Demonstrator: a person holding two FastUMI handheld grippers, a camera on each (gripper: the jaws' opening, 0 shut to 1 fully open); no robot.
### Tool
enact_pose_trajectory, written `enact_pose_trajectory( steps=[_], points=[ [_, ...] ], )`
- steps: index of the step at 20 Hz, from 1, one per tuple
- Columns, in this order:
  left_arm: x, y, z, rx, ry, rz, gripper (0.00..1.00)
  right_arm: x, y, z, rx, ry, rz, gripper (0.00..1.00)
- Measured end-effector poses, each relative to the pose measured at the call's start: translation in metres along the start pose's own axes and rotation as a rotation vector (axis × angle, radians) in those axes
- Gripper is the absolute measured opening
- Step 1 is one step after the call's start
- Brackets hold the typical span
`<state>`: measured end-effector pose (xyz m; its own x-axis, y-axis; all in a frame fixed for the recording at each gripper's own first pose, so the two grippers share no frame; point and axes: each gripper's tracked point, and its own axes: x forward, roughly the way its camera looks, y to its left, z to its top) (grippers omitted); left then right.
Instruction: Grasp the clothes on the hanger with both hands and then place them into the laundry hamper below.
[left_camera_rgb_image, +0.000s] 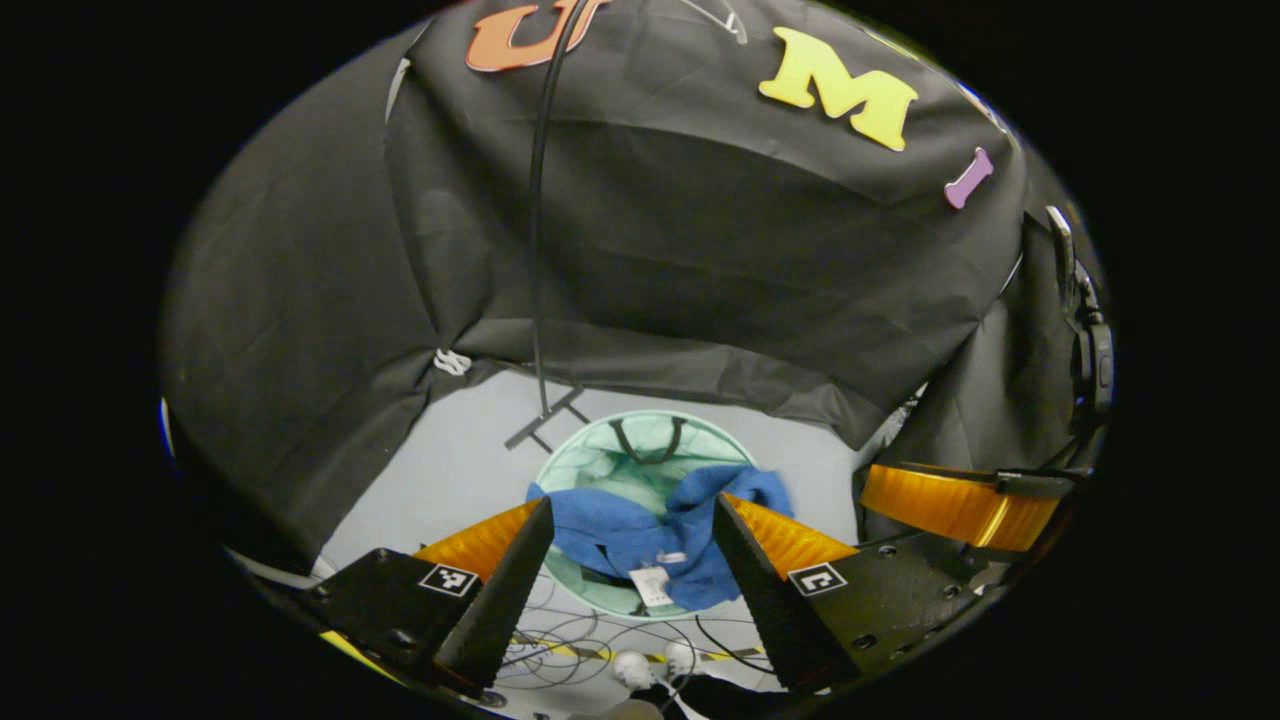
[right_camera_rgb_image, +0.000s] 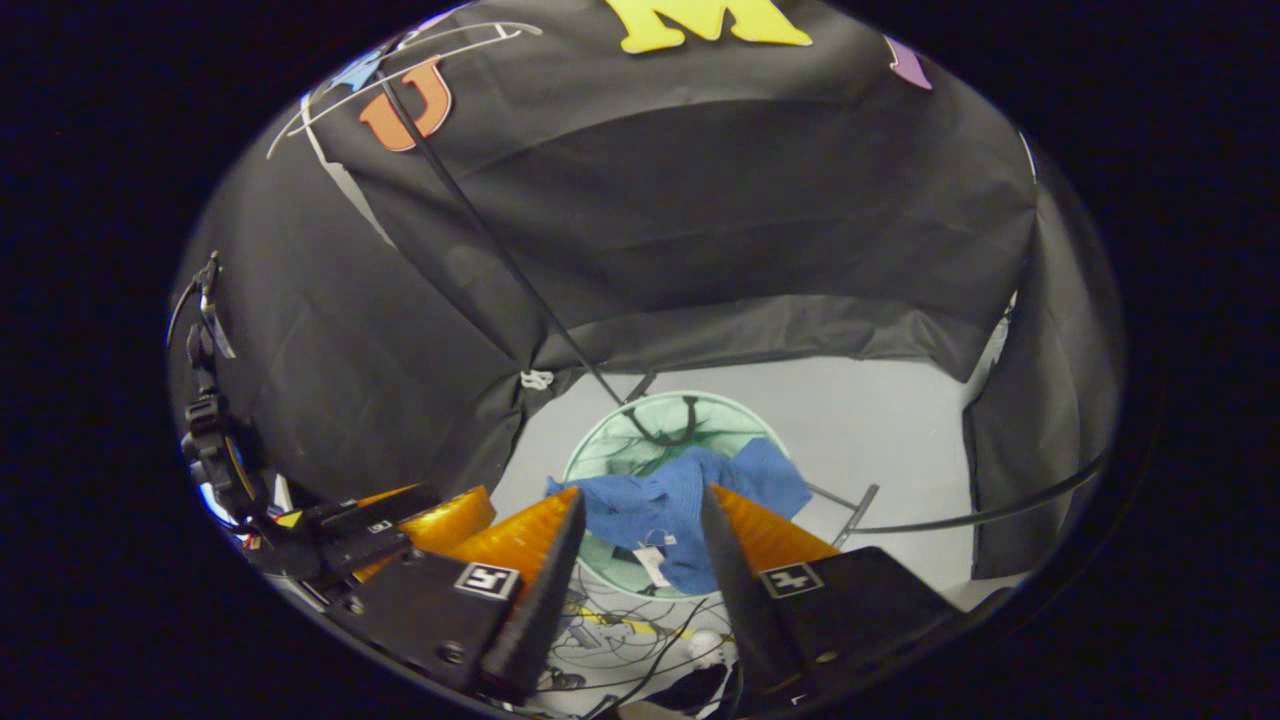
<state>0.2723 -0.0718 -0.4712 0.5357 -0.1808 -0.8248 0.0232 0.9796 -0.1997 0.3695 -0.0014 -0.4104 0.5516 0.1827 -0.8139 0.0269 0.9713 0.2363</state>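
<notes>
Left claw (left_camera_rgb_image: 632, 525) spread wide, nothing between its fingers, hanging above the floor. Right claw (right_camera_rgb_image: 640, 515) also spread, nothing pinched; it shows too at the right edge of the left gripper view.

Just below both: tangle of thin cables (left_camera_rgb_image: 560, 645) on the floor, a couple of white plugs among them.

Past the cables, the round pale green hamper (left_camera_rgb_image: 580, 465) stands on the grey floor (left_camera_rgb_image: 460, 470). Blue garment (left_camera_rgb_image: 640, 530) lies crumpled in the hamper, draped over its near rim, white tag (left_camera_rgb_image: 650, 585) showing on the near side. Dark handle loop (left_camera_rgb_image: 648, 442) at the hamper's far rim.

Behind the hamper, thin black stand pole (left_camera_rgb_image: 538, 250) rises from a cross-shaped foot on the floor. Bare white hanger (right_camera_rgb_image: 400, 60) up near the pole's top.

Black cloth wall (left_camera_rgb_image: 700, 250) at the back and sides.
</notes>
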Motion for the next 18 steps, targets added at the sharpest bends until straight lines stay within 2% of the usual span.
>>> enact_pose_trajectory(
  steps=[1,5,7,8,9,10,11,14,15,17,18],
  points=[
    [-0.004,-0.003,0.005,-0.002,-0.011,-0.001,1.00,-0.004,-0.003,0.005,-0.028,-0.021,-0.022,0.82],
    [-0.017,-0.012,0.019,-0.018,-0.054,-0.015,0.97,-0.033,-0.008,0.014,-0.073,-0.096,-0.058,0.83],
    [-0.026,-0.010,0.024,-0.011,-0.077,-0.003,0.97,-0.041,-0.007,0.022,-0.089,-0.132,-0.066,0.83],
    [-0.032,-0.006,0.025,-0.004,-0.086,0.008,1.00,-0.047,-0.009,0.025,-0.098,-0.145,-0.076,0.83],
    [-0.040,-0.004,0.028,-0.001,-0.099,0.016,0.97,-0.057,-0.009,0.027,-0.107,-0.153,-0.078,0.83],
    [-0.047,-0.004,0.030,0.001,-0.114,0.019,1.00,-0.070,-0.008,0.026,-0.113,-0.172,-0.079,0.83],
    [-0.056,-0.003,0.033,0.006,-0.132,0.026,0.97,-0.080,-0.006,0.030,-0.124,-0.191,-0.082,0.83],
    [-0.092,-0.004,0.049,0.016,-0.202,0.032,1.00,-0.119,-0.001,0.046,-0.162,-0.278,-0.084,0.83],
    [-0.106,-0.004,0.056,0.021,-0.235,0.035,0.97,-0.135,0.000,0.053,-0.174,-0.312,-0.090,0.83],
    [-0.143,-0.005,0.079,0.041,-0.308,0.040,0.97,-0.172,0.000,0.067,-0.201,-0.385,-0.100,0.83],
    [-0.160,-0.005,0.090,0.048,-0.353,0.046,1.00,-0.192,0.002,0.075,-0.210,-0.423,-0.102,0.83]
  ],
)
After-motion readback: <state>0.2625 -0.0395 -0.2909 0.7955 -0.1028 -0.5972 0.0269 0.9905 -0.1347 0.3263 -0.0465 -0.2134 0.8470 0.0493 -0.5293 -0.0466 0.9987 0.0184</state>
